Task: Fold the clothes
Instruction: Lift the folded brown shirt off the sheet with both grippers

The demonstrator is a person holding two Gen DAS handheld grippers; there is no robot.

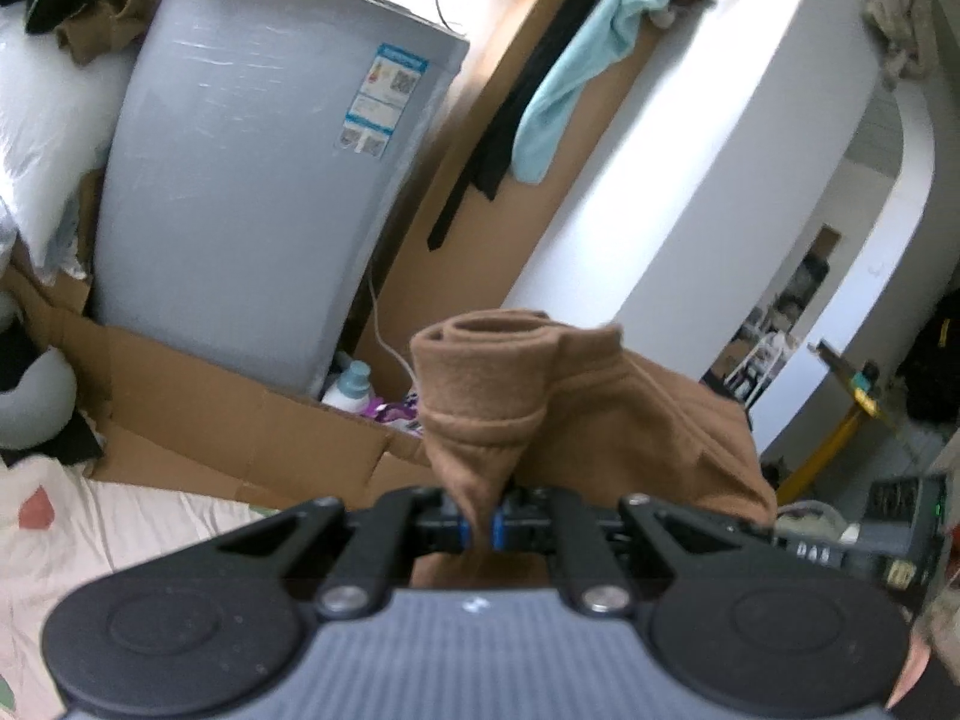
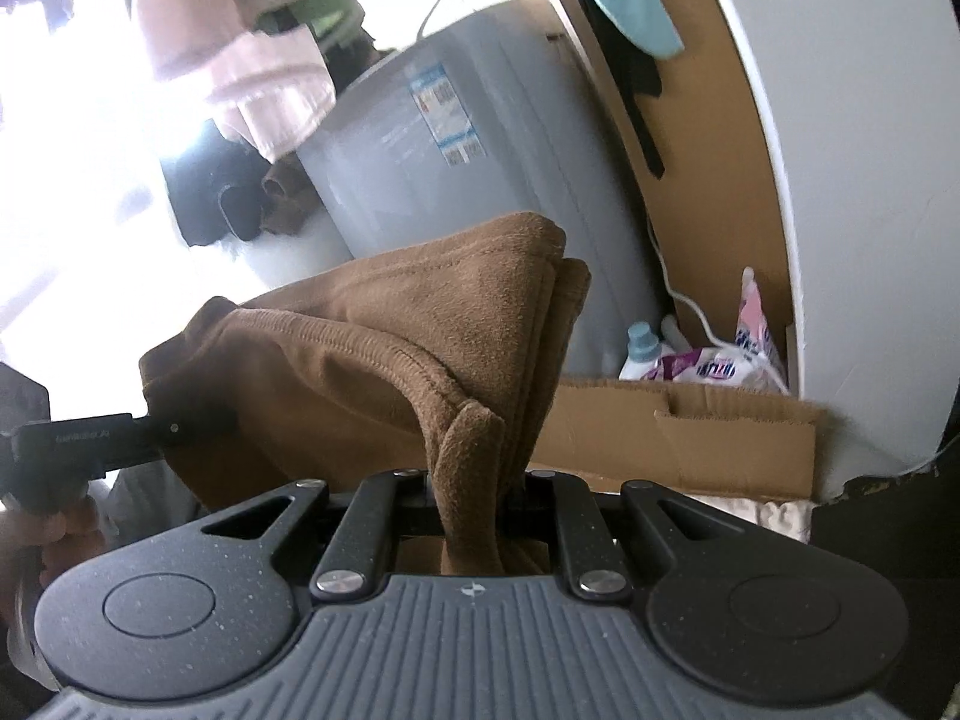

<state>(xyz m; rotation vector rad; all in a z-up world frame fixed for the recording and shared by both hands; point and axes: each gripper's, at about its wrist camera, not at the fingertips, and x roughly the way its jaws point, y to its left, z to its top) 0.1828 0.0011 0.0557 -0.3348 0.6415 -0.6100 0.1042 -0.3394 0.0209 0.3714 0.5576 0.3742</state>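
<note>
We see a grey washing machine (image 1: 252,192) against flattened cardboard (image 1: 228,420); right of it a curved white wall (image 1: 690,168), left of it bright window glare (image 2: 72,120).

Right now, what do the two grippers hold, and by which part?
Both hold one brown garment: the left gripper pinches a bunched edge, the right gripper a folded edge.

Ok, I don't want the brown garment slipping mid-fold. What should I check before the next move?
1. Left gripper shut on brown garment: ok.
2. Right gripper shut on it: ok.
3. Cloth spans between both grippers: ok.
4. Hanging lower part free of snags: cannot tell, hidden below.
5. Landing spot on the floral bedding: cannot tell, only a corner visible.
6. Washing machine apart from the garment: ok.
</note>
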